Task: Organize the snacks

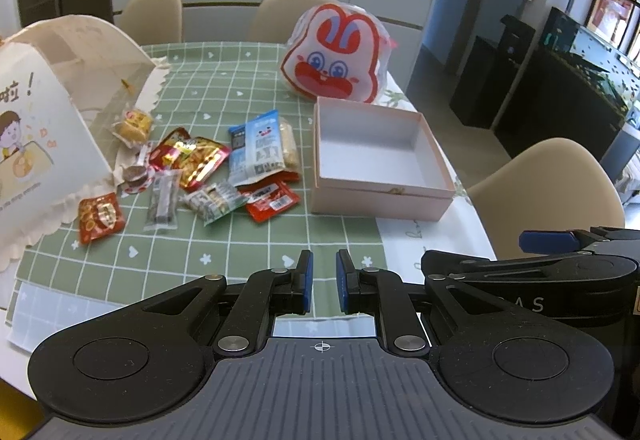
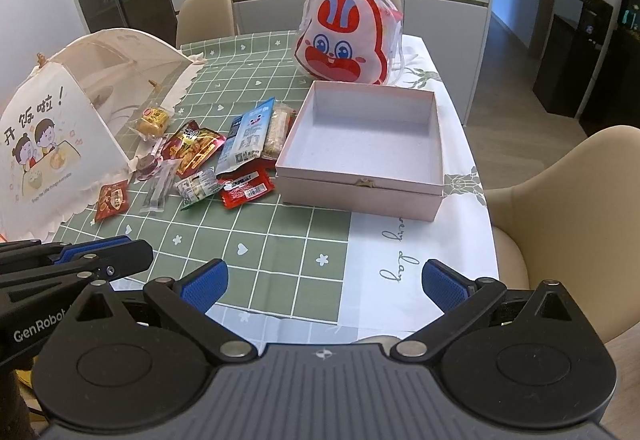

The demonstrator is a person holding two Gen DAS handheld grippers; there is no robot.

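Observation:
Several snack packets (image 1: 200, 168) (image 2: 208, 160) lie in a loose pile on the green checked tablecloth, left of an open, empty pink box (image 1: 384, 196) (image 2: 360, 196). Among them are a blue-and-white packet (image 1: 256, 144) (image 2: 248, 136) and a red packet (image 1: 272, 202) (image 2: 246, 190). My left gripper (image 1: 324, 280) hovers over the near table edge, its jaws nearly closed with a narrow gap and nothing between them. My right gripper (image 2: 324, 284) is wide open and empty, near the front edge, in front of the box.
A white mesh food cover (image 1: 48, 120) (image 2: 60, 120) stands at the left beside the snacks. A rabbit-face bag (image 1: 336, 56) (image 2: 344, 36) stands behind the box. Beige chairs (image 1: 548, 184) (image 2: 560, 200) surround the table; a cabinet is behind.

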